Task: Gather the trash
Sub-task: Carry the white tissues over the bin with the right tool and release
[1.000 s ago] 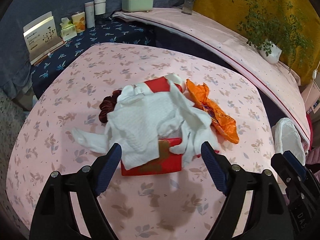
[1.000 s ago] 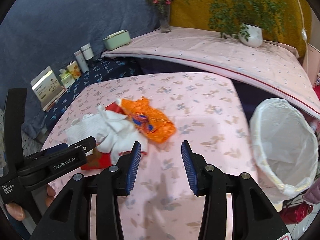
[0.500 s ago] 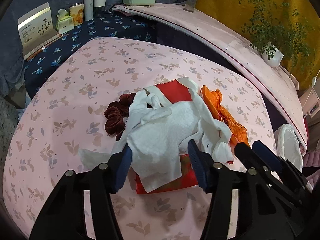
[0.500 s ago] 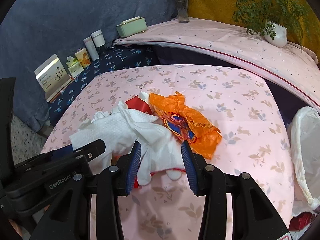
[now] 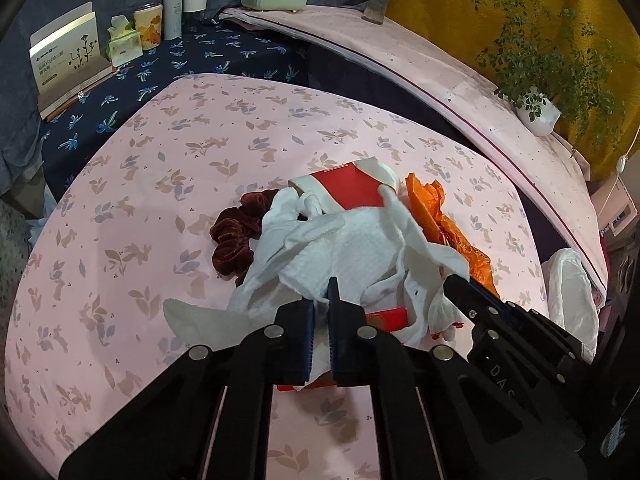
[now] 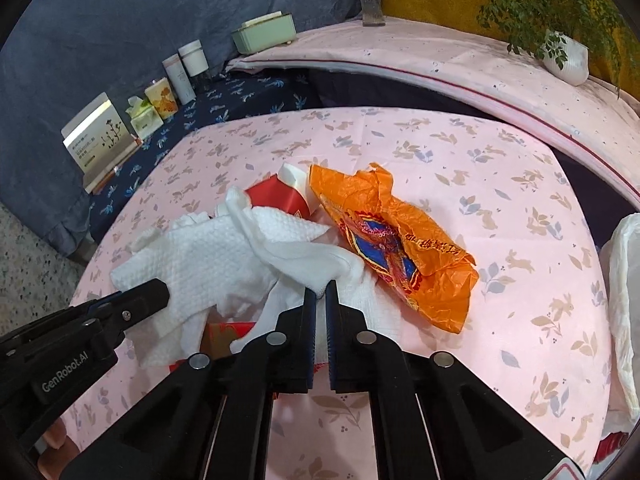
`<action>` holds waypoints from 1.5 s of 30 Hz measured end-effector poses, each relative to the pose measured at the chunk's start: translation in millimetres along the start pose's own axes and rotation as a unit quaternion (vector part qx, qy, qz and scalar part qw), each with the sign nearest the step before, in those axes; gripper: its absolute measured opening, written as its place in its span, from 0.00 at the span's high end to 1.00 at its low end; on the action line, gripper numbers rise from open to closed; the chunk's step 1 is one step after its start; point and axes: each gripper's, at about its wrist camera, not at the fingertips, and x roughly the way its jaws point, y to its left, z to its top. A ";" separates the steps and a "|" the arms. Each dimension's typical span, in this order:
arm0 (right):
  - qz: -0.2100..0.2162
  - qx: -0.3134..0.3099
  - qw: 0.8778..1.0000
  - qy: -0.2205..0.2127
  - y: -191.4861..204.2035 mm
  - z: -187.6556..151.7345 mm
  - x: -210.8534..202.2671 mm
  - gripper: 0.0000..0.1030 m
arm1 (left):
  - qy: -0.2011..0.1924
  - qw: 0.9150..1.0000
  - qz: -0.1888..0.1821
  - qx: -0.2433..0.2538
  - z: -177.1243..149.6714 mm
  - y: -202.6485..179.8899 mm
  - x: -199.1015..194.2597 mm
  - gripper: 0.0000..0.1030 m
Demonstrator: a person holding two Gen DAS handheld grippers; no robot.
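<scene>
A heap of crumpled white paper towel [image 5: 352,248] lies over a red box [image 5: 352,188] on the pink floral tabletop [image 5: 160,184]. My left gripper [image 5: 322,294] is shut on a near fold of the towel, its jaws closing the last bit. My right gripper [image 6: 320,292] pinches another fold of the same towel [image 6: 224,256], its jaws closing tight as well. An orange wrapper [image 6: 392,236] lies just right of the towel, loose. In the right wrist view the left gripper [image 6: 140,296] shows at lower left.
A maroon scrunchie [image 5: 236,236] lies left of the heap. A white-lined bin [image 6: 624,280] stands past the table's right edge. On the dark cloth behind are a booklet [image 5: 68,56], tissue pack [image 5: 122,42] and tins [image 5: 172,12]; a potted plant [image 5: 536,108] sits on the far ledge.
Both grippers moved forward and down to the towel heap, and both went from open to shut on folds of the towel. The bin slid toward the right edge of the right wrist view.
</scene>
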 end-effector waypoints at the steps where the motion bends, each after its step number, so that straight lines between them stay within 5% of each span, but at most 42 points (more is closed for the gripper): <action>1: 0.002 0.001 1.000 -0.007 -1.2 1.3 -6.1 0.96 | -0.002 1.000 0.000 0.001 0.1 -1.8 -2.6 0.95; 20: -0.023 0.061 0.989 -0.133 -88.1 16.3 -147.5 0.96 | -0.065 0.992 -0.050 0.092 5.7 -120.4 -78.1 0.96; 45: -0.131 0.200 0.960 -0.149 -287.6 -57.8 -205.9 0.96 | -0.021 0.956 -0.160 0.246 -49.3 -340.8 -50.1 0.96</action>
